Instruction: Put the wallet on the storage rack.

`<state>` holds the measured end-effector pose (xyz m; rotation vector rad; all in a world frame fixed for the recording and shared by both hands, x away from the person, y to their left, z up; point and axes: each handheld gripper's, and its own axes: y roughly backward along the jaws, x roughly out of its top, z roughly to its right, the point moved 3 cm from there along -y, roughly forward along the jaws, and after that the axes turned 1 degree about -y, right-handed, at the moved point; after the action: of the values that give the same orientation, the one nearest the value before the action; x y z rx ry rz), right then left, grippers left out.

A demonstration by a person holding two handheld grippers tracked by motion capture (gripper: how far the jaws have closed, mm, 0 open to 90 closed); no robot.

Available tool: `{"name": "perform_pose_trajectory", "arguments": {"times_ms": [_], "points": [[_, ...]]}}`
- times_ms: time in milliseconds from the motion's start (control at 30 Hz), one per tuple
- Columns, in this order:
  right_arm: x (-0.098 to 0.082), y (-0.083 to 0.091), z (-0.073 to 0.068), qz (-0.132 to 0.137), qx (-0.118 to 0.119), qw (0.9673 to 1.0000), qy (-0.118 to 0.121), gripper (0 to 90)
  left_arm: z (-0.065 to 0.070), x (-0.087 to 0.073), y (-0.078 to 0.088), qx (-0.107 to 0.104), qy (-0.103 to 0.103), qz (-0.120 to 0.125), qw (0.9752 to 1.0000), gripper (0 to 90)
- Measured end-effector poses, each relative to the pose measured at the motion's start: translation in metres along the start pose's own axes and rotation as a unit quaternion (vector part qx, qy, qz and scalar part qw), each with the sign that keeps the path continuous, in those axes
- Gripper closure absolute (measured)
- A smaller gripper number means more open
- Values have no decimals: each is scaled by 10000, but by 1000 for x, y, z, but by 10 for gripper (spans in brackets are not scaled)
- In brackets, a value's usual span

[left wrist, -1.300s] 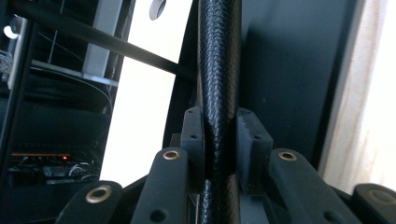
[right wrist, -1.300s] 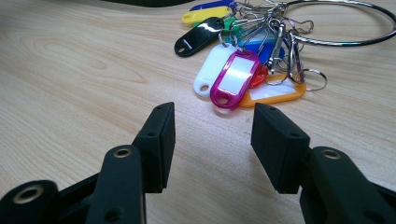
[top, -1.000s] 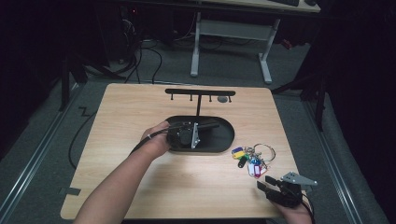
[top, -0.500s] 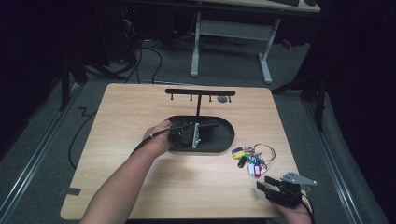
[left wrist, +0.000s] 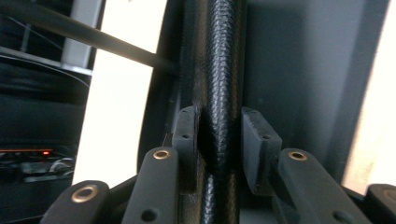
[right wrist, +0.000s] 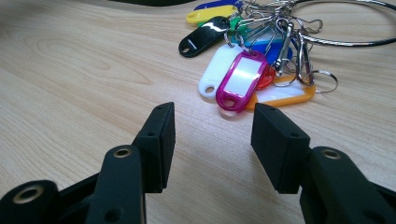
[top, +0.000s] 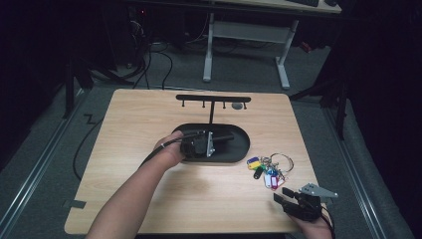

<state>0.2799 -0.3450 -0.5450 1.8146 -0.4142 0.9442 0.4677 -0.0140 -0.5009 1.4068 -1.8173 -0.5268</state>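
- Right tongs [top: 287,198], near the desk's [top: 139,124] near right corner: jaws well apart, holding nothing, aimed at the key-tag bunch [top: 268,169] lying just beyond them.
- Key-tag bunch, right gripper view: flat glossy plastic tags, magenta [right wrist: 240,79], white, orange, black [right wrist: 203,36], yellow and blue, clipped by small metal hooks to a thin wire ring [right wrist: 345,42]. The bunch rests on the desk towards its right edge, just beside the dark tray.
- Risk, judged: tags overlap loosely; closing on one smooth tag could let it slip, or drag the whole bunch across the wood-grain laminate.
- Left tongs [left wrist: 219,140], mid-desk: jaws closed about a black, braided-texture round bar [left wrist: 223,70] running lengthwise between the pads. Whether the grip is firm cannot be told.
- Dark oval tray [top: 239,149], matt, smooth; it appears to be the base of a black T-shaped rack [top: 213,98] with small pegs, standing towards the far edge.
- Risk, judged: pulling on the bar could tip or shift the rack, its upright being slender.
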Motion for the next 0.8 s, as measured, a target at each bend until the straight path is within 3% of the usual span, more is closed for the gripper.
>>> {"name": "perform_pose_trajectory", "arguments": {"times_ms": [133, 267, 367, 433, 567, 800], "points": [[1, -2, -1, 0, 19, 10000, 39, 501, 4, 1, -1, -134, -20, -59, 9999, 677], [3, -4, -2, -3, 42, 10000, 60, 501, 7, 2, 0, -228, 160, -14, 9996, 663], [4, -7, -3, -14, 64, 10000, 40, 501, 10, 2, 2, -338, 182, -13, 9993, 653], [5, -8, -3, -28, 86, 9999, 71, 501, 11, 1, 4, -290, 226, 47, 9993, 654], [8, -9, -5, -5, 110, 9999, 106, 501, 8, 1, 13, -294, 414, 98, 9987, 639], [15, -17, -7, -2, 201, 9997, 170, 500, 13, -9, 38, -275, 978, 453, 9938, 622]]}}
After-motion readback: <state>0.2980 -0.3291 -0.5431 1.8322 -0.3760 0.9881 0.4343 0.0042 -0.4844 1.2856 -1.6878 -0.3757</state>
